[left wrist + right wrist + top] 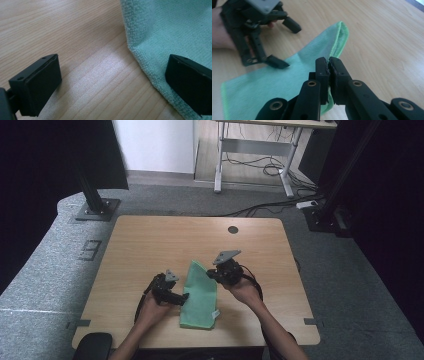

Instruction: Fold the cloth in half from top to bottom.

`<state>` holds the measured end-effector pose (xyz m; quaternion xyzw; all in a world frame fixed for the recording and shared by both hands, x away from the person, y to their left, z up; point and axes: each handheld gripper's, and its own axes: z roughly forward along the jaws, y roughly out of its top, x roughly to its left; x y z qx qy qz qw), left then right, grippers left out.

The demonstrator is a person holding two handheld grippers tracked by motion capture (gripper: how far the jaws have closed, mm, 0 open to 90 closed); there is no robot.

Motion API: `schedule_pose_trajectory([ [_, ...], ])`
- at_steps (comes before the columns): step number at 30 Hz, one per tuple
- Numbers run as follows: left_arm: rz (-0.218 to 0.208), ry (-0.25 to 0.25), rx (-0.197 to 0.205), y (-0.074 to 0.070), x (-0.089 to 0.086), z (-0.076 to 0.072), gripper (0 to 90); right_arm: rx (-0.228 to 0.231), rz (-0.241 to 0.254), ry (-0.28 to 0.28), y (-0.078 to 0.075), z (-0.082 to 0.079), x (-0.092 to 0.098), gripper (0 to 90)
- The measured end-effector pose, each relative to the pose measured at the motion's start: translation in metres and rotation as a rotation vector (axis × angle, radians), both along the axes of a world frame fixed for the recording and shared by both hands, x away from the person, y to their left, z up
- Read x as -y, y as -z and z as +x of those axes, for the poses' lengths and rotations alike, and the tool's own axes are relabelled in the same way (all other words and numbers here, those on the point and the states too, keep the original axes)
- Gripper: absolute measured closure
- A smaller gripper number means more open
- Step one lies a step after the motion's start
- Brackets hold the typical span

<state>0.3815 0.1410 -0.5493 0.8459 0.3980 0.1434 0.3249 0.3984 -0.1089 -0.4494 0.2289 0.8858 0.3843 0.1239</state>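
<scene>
A mint-green cloth lies on the wooden table, between my two grippers. My right gripper is shut on the cloth's right edge and holds that edge up off the table, so the cloth folds upward there. In the right gripper view the jaws are pressed together with green fabric between them. My left gripper stands open at the cloth's left edge. In the left gripper view, one fingertip is over the cloth and the other over bare wood. The left gripper is also seen from the right gripper view.
A round cable hole sits near the table's far edge. A small white tag hangs at the cloth's near right corner. A black object sits at the table's near left corner. Black frame posts stand behind the table.
</scene>
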Motion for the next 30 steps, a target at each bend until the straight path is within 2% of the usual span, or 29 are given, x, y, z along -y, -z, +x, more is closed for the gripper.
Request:
schedule_pose_trajectory([
  [8, -0.001, -0.007, 0.0, 0.0, 0.0, 0.0, 0.4, -0.003, 0.006, -0.038, 0.003, -0.021, 0.005, 84.4],
  [20, 0.002, -0.01, -0.001, 0.0, 0.0, 0.0, 0.2, -0.039, 0.029, -0.077, 0.02, -0.052, 0.009, 84.4],
  [30, 0.002, -0.014, -0.001, 0.0, 0.0, 0.0, 0.0, -0.057, 0.041, -0.105, 0.028, -0.075, 0.01, 84.4],
])
